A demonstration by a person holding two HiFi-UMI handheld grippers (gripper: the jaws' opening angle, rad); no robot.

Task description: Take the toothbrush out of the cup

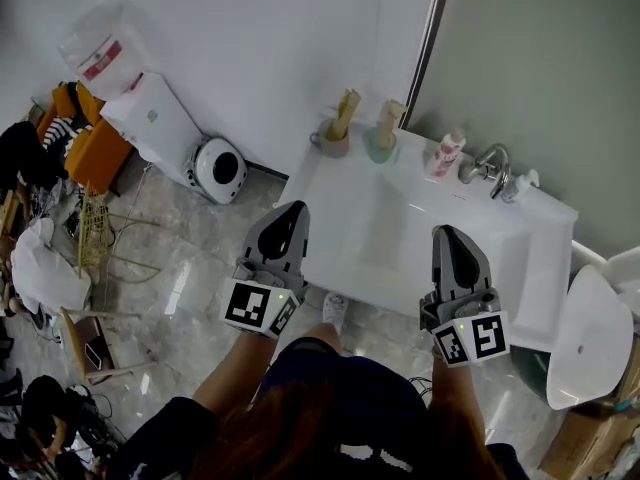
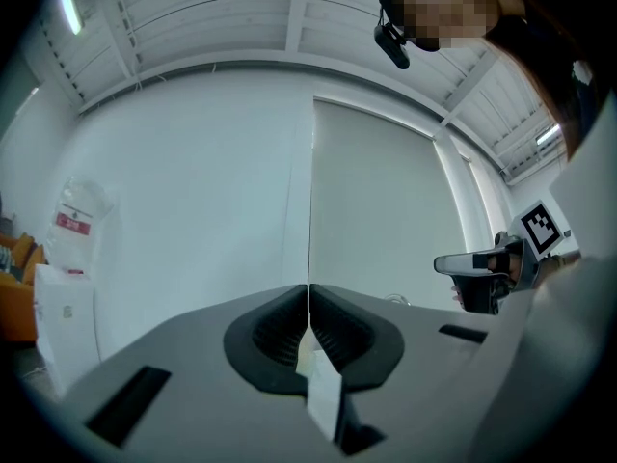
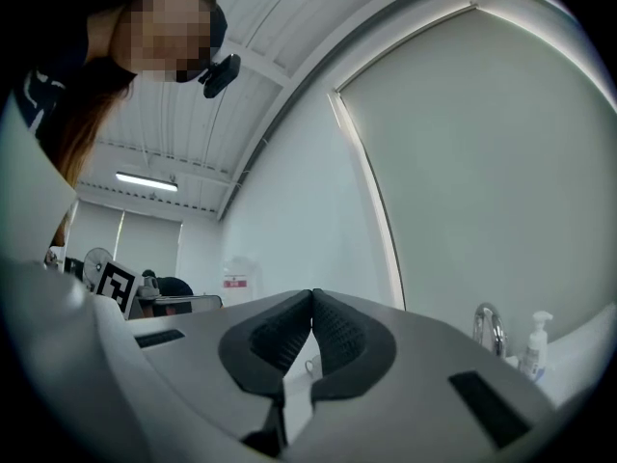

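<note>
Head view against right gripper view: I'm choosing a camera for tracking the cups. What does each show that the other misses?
Head view only: brown cup and green cup, each holding a toothbrush, at the back of the white counter. Right gripper view only: a ceiling light and the person's head camera. Both: the faucet and the shut, empty right gripper.

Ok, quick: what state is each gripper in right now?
Left gripper: closed, nothing between the fingers.
Right gripper: closed, nothing between the fingers.

Counter point(image 1: 380, 238) front half bare, open to approach; brown cup point(image 1: 333, 144), green cup point(image 1: 381, 147), bottle point(image 1: 446, 155), faucet point(image 1: 488, 164) line back edge.
</note>
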